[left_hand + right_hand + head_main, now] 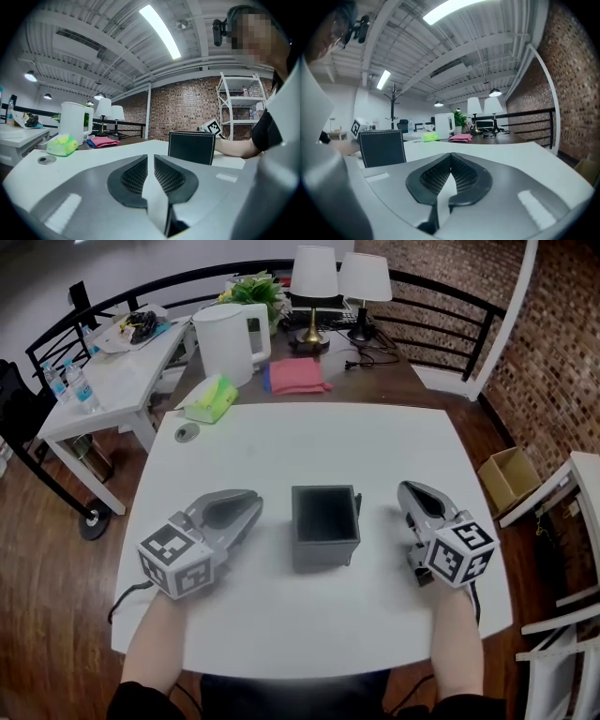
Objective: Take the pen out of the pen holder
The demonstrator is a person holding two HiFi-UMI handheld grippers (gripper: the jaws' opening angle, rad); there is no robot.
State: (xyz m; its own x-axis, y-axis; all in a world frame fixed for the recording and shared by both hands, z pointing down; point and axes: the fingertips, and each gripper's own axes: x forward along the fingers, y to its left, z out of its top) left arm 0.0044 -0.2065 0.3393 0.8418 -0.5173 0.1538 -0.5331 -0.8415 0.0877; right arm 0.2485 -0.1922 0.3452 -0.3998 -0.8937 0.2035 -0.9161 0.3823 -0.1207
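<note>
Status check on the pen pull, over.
Both empty: left gripper barely open, right gripper shut. Between them the pen holder, upright, untouched; no pen in sight. Nothing in the way.

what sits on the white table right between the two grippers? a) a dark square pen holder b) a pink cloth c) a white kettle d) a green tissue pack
a: in the head view the dark square pen holder stands on the white table, with the left gripper on one side of it and the right gripper on the other.
</note>
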